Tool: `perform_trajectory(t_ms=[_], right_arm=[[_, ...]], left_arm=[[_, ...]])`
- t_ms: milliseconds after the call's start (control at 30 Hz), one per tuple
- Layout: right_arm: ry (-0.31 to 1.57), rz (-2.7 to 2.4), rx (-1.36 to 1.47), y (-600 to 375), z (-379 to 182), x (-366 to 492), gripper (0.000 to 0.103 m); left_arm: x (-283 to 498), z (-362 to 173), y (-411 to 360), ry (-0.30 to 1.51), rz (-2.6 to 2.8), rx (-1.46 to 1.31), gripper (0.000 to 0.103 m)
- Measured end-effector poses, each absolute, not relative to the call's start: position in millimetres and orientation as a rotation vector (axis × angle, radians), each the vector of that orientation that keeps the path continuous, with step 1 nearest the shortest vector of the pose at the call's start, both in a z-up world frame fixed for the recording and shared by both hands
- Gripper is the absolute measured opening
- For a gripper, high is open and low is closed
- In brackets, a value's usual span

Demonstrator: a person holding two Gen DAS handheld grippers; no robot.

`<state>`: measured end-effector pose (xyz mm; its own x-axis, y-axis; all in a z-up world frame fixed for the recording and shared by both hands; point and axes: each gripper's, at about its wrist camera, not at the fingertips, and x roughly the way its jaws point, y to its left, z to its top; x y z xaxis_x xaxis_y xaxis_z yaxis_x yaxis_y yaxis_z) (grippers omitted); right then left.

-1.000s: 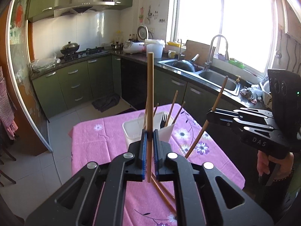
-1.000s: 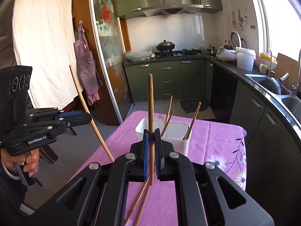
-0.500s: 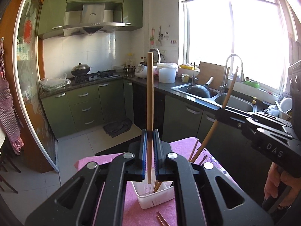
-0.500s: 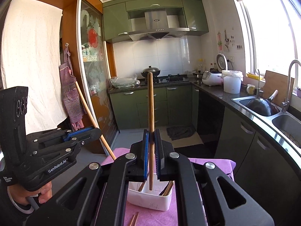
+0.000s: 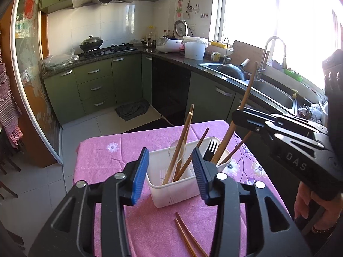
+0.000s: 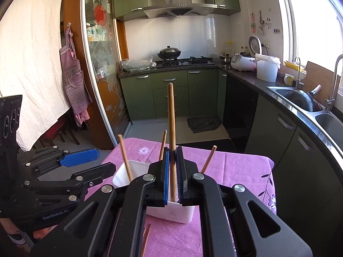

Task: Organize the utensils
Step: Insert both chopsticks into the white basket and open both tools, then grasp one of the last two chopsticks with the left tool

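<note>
My left hand-held gripper (image 5: 170, 169) has just been opening; its blue pads stand apart with nothing pressed between them, and the chopstick (image 5: 179, 147) it clamped a second ago now leans in the white utensil holder (image 5: 171, 190) on the pink table (image 5: 103, 156). My right hand-held gripper (image 6: 172, 171) stays clamped on its upright chopstick (image 6: 171, 117), lowered over the holder. Two chopsticks (image 5: 186, 235) lie on the cloth

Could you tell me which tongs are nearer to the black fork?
Right. The right tongs hold a chopstick dipping beside the fork; the left tongs, jaws just opened, empty, sit at the holder's other end.
</note>
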<state>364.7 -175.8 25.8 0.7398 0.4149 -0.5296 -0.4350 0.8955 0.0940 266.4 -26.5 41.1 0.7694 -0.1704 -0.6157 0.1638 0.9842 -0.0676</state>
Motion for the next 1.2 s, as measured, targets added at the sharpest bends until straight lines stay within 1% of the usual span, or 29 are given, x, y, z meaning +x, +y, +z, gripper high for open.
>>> perform_trajectory(t_ms=[100,300,333,433,500,600,633,700,733,1067,1133,1200], right_arm=[[0.575,0.468,-0.034,-175.4,23.0,363.0,0.008],[0.548,0.488,-0.024,-181.1,29.2,345.2,0.008],[0.533,0.495,-0.022,-183.0,32.6,337.8,0.008],[0.494,0.514,-0.033,-189.3,42.2,312.1,0.009],[0.48,0.526,-0.039,-195.8,43.1,291.3,0.014],[0.485,0.525,-0.049,-207.2,36.2,266.2,0.017],[0.492,0.521,-0.049,-212.0,31.3,259.1,0.018],[0.513,0.502,-0.047,-221.8,16.8,247.0,0.026],[0.531,0.487,-0.05,-225.9,7.3,242.6,0.028],[0.798,0.395,-0.105,-245.4,-106.8,250.3,0.029],[0.824,0.385,-0.122,-245.2,-123.7,250.9,0.032],[0.846,0.385,-0.132,-244.1,-133.6,252.2,0.034]], left_arm=[[254.6,47.9,-23.5,0.664,-0.197,-0.022,0.042],[226.8,51.6,-21.6,0.626,-0.191,-0.009,0.042],[221.3,50.7,-22.5,0.617,-0.183,-0.002,0.044],[207.0,45.9,-25.5,0.599,-0.15,0.012,0.054],[200.3,39.0,-27.7,0.607,-0.141,0.021,0.056],[192.6,25.6,-31.0,0.642,-0.143,0.026,0.057],[190.0,20.3,-32.0,0.656,-0.145,0.025,0.058],[184.4,9.3,-34.1,0.683,-0.146,0.028,0.059],[182.1,3.3,-35.3,0.697,-0.148,0.031,0.059],[183.6,-68.0,-49.6,0.965,-0.196,-0.026,0.058],[186.9,-82.9,-54.0,1.026,-0.21,-0.039,0.058],[191.3,-95.9,-59.5,1.078,-0.218,-0.056,0.055]])
